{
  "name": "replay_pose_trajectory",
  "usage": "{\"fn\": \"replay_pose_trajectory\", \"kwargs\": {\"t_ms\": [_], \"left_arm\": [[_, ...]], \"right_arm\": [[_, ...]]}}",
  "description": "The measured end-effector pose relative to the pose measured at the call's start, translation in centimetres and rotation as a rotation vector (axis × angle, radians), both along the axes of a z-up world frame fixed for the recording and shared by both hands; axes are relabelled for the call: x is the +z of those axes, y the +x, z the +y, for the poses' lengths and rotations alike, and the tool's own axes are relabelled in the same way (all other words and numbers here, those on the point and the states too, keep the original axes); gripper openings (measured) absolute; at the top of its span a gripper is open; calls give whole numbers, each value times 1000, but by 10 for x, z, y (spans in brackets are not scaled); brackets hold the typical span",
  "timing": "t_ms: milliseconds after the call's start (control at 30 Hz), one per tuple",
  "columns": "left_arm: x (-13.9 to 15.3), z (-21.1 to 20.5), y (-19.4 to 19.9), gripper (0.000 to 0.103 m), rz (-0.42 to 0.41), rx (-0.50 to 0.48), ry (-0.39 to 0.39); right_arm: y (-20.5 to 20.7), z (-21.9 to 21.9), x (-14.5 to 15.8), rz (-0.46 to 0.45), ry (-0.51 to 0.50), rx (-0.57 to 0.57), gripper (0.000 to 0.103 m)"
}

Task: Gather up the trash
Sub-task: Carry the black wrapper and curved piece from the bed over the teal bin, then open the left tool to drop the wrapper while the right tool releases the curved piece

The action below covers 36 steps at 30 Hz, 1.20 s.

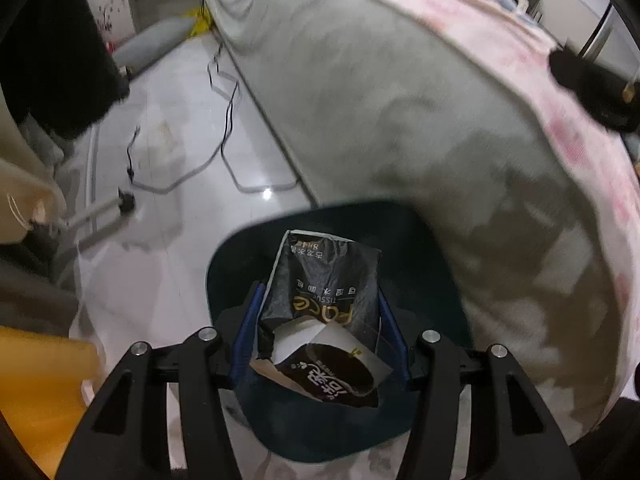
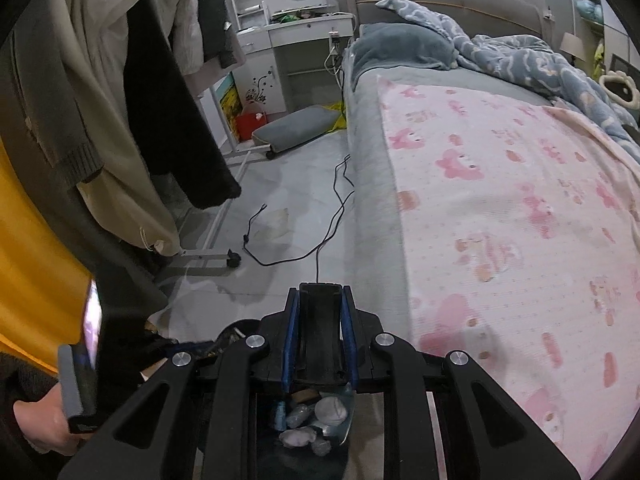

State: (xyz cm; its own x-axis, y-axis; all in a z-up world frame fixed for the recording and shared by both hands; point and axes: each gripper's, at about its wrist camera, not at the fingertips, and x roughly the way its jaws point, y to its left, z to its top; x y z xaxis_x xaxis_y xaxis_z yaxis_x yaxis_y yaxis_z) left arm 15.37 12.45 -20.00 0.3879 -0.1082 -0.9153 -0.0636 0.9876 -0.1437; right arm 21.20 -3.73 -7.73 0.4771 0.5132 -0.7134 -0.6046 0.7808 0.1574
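In the left wrist view my left gripper (image 1: 320, 300) is shut on a crumpled black tissue wrapper (image 1: 324, 280) with gold lettering, together with a torn black-and-white paper piece (image 1: 328, 364). It hangs over the open mouth of a dark blue trash bin (image 1: 432, 264) standing on the floor beside the bed. In the right wrist view my right gripper (image 2: 320, 292) is shut on the black handle (image 2: 320, 332) of the bin. Below it, inside the bin (image 2: 344, 428), lie several crumpled tissues (image 2: 330, 408).
A bed with a grey side (image 1: 380, 92) and pink patterned sheet (image 2: 520, 208) fills the right. Black cables (image 2: 320, 240) lie on the tiled floor. A clothes rack with hanging coats (image 2: 160, 112) and wheeled feet (image 2: 232, 258) stands left. A grey cushion (image 2: 296, 124) lies farther back.
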Motion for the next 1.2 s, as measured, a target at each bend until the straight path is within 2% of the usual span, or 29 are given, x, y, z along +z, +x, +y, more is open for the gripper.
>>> {"fn": "replay_pose_trajectory", "kwargs": {"t_ms": [267, 367, 433, 667, 1000, 1200], "left_arm": [[-36, 2, -13, 61, 148, -49, -23], [-45, 6, -19, 71, 183, -64, -34], [-45, 10, -22, 77, 174, -63, -35], [-33, 34, -25, 78, 120, -36, -24], [11, 60, -29, 79, -42, 10, -10], [30, 74, -30, 76, -126, 40, -9]], "right_arm": [[-1, 27, -12, 25, -21, 30, 20], [2, 36, -18, 45, -27, 39, 20], [3, 42, -22, 54, -33, 45, 20], [6, 63, -44, 103, -81, 63, 20], [11, 79, -91, 192, -177, 65, 20], [8, 88, -118, 246, -222, 78, 20]]}}
